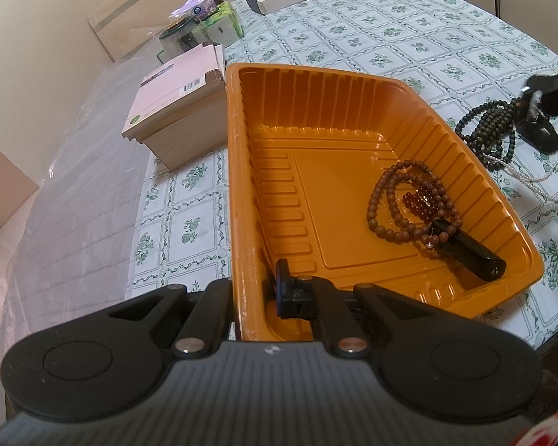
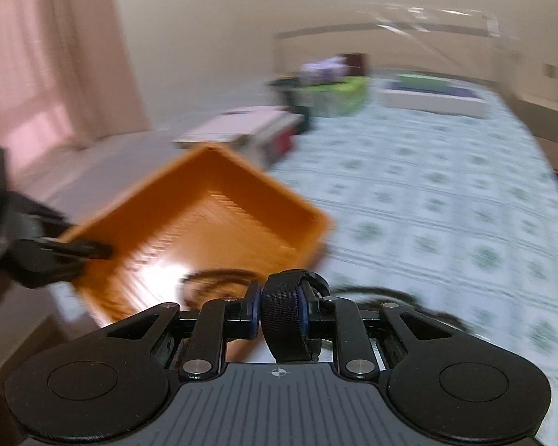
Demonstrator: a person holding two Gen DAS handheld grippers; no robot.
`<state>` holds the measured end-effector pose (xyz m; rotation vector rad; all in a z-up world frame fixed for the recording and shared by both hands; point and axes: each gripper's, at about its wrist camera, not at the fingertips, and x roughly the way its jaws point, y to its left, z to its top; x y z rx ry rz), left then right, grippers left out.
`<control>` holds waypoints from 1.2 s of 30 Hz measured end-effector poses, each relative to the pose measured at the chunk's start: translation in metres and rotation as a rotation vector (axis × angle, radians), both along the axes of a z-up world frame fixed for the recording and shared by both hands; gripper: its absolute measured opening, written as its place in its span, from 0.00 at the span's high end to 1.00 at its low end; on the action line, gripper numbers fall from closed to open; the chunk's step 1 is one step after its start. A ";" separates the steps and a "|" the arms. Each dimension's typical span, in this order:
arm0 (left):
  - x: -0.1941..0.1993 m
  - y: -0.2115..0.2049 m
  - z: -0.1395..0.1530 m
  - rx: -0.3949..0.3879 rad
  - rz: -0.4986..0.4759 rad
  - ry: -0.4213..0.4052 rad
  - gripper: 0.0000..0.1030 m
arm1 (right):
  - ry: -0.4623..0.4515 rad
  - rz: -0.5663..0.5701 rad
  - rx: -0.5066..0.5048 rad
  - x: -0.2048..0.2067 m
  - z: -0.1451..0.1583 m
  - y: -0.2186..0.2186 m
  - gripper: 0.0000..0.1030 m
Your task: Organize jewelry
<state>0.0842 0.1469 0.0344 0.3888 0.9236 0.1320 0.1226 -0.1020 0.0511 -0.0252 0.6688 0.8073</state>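
Left claw (image 1: pixel 258 297): my jaws are pinched right down on the near wall of the orange tray (image 1: pixel 353 74), steadying it. The wall is thin moulded plastic, light and springy, so I judge it would flex or skid if I pulled hard.

Right claw (image 2: pixel 279 308): closed to a narrow gap on a black fabric strap (image 2: pixel 282 319). It looks like a watch band, though the right wrist view is smeared with motion and I cannot be sure. The strap is soft and grippy; taking it across the flat of the band, as I have it, seems the safest hold.

Tray contents: a brown bead strand (image 1: pixel 409 204) looped around a smaller dark red bead bracelet (image 1: pixel 420 200), with a black oblong item (image 1: pixel 472 256) lying against them by the near right corner.

Still on the worktop (image 1: pixel 353 29): a dark green bead necklace (image 1: pixel 487 126) and a fine pearl strand (image 1: pixel 532 178), lying just beyond the tray's right wall beside my right claw. Both are limp and will drape and tangle; I would pinch a bunched section, not one bead. The pearl string looks delicate.

Farther back: a pale box (image 1: pixel 175 111) touching the tray's far left corner.
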 end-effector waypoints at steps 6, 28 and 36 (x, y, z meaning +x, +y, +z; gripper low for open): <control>0.001 0.001 0.000 -0.001 -0.007 -0.002 0.95 | 0.032 0.213 0.049 -0.005 -0.004 0.052 0.81; 0.001 0.002 -0.002 -0.001 -0.006 0.001 0.95 | 0.100 0.191 0.089 -0.003 -0.019 0.063 0.80; 0.001 0.002 -0.002 -0.004 -0.005 0.000 0.95 | 0.095 -0.135 0.046 0.000 -0.040 -0.033 0.54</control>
